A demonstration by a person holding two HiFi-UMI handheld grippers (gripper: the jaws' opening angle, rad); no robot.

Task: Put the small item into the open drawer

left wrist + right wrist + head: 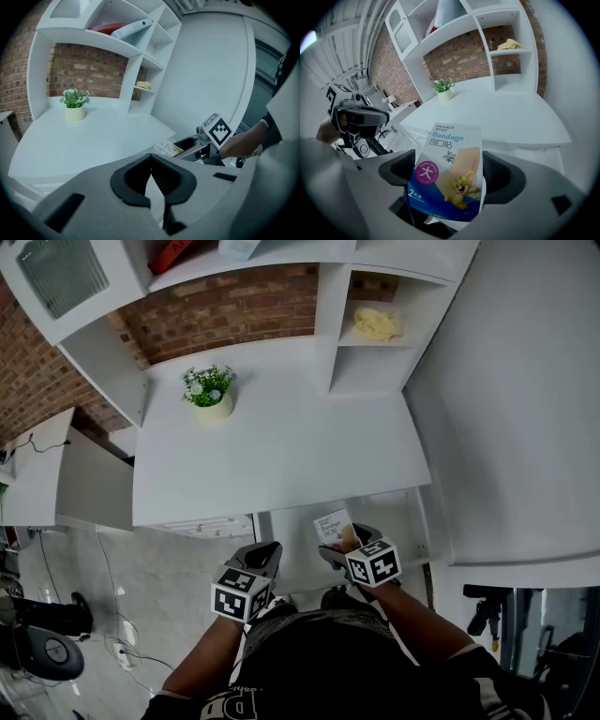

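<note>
The small item is a flat bandage packet with blue print and a cartoon on it. My right gripper is shut on its lower part, and the packet stands upright between the pads. In the head view the packet hangs over the open white drawer under the desk's front edge, held by my right gripper. My left gripper is shut with nothing in it, just left of the drawer. Its jaws meet with nothing between them. From there the packet shows to the right.
The white desk carries a small potted plant at its back left. A shelf unit behind holds a yellow cloth. A white wall panel stands right of the drawer. A ridged white panel shows under the desk's left front.
</note>
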